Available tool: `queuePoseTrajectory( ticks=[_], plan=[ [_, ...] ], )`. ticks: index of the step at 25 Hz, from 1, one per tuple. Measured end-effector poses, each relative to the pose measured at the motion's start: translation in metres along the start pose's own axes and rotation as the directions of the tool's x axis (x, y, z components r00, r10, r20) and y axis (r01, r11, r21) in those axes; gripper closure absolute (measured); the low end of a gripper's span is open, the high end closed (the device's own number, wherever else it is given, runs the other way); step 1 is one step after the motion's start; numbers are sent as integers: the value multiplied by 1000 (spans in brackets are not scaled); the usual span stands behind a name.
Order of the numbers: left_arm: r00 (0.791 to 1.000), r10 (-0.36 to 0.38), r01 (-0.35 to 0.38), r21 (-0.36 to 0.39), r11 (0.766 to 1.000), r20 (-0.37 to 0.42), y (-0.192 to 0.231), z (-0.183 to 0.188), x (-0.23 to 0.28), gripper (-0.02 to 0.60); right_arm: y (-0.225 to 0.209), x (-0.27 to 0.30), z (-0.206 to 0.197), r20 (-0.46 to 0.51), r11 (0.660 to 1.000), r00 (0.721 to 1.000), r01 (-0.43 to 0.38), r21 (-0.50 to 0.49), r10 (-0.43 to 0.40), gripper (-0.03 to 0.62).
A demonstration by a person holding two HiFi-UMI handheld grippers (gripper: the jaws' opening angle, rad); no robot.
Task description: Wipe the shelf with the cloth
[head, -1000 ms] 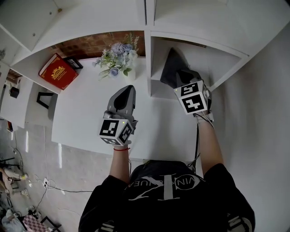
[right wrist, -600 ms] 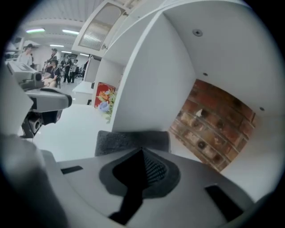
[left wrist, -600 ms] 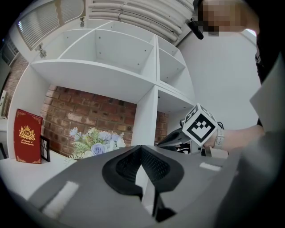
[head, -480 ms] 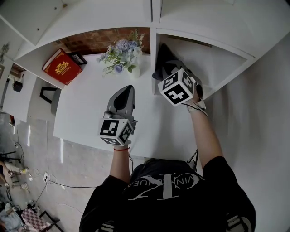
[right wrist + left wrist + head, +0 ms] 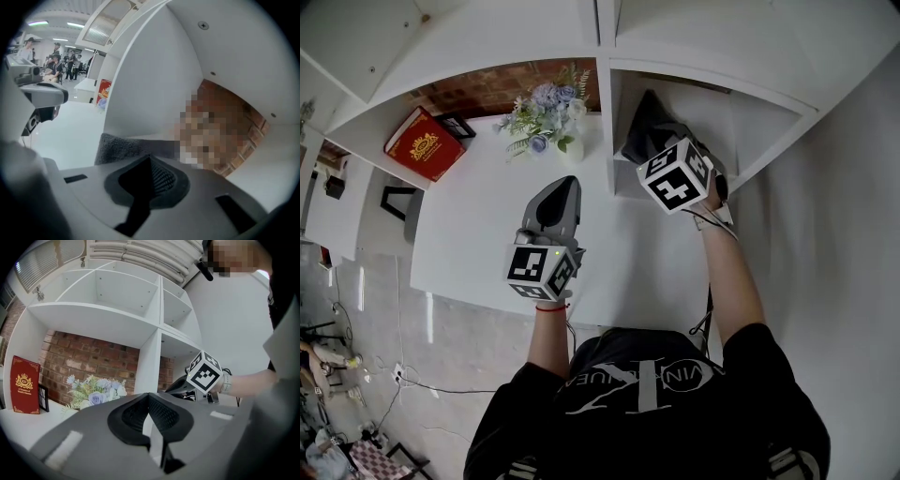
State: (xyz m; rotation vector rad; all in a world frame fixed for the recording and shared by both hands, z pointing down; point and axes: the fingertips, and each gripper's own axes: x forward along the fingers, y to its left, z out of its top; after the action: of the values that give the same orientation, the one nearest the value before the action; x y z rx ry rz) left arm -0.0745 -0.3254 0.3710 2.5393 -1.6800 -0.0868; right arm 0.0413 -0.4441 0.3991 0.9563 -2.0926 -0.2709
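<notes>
Two grippers, one cloth, one red book (image 5: pixel 420 145), one flower bunch (image 5: pixel 546 117) and one small black frame (image 5: pixel 459 125) on the white shelf (image 5: pixel 741 131). Left gripper (image 5: pixel 562 183): jaws together, nothing in them. Right gripper (image 5: pixel 151 159): jaws clamped on the gray cloth (image 5: pixel 119 146), which spreads just past the fingertips over the right compartment's floor, beside its left wall.

The cloth (image 5: pixel 643 131) is dark grey, the shelf (image 5: pixel 750 117) white. On the white surface (image 5: pixel 478 234), a red book (image 5: pixel 422 145) with a gold emblem sits at the far left corner — pale blue and white flowers (image 5: pixel 546 112) with green leaves at the far edge — before red-brown brick (image 5: pixel 487 92).
</notes>
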Motion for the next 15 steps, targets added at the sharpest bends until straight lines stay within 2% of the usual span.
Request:
queuePoseTrajectory(
  ticks=[4, 7, 10, 13, 15],
  plan=[
    [999, -32, 32, -6, 999, -3, -9, -2, 9, 571, -27, -13, -31, -64, 994, 992, 106, 17, -105, 583],
    [998, -68, 68, -12, 998, -5, -20, -4, 19, 571, -46, -24, -54, -121, 979, 972, 202, -2, -201, 583],
    [994, -107, 107, -13, 994, -4, -33, -5, 28, 571, -54, -32, -69, -159, 967, 955, 256, 8, -252, 585],
    [990, -138, 138, -6, 990, -3, -44, -4, 35, 571, -58, -35, -73, -167, 953, 943, 300, 49, -288, 585],
    [989, -147, 147, -1, 989, -2, -47, -3, 35, 571, -64, -43, -70, -129, 931, 933, 349, 105, -335, 583]
  ],
)
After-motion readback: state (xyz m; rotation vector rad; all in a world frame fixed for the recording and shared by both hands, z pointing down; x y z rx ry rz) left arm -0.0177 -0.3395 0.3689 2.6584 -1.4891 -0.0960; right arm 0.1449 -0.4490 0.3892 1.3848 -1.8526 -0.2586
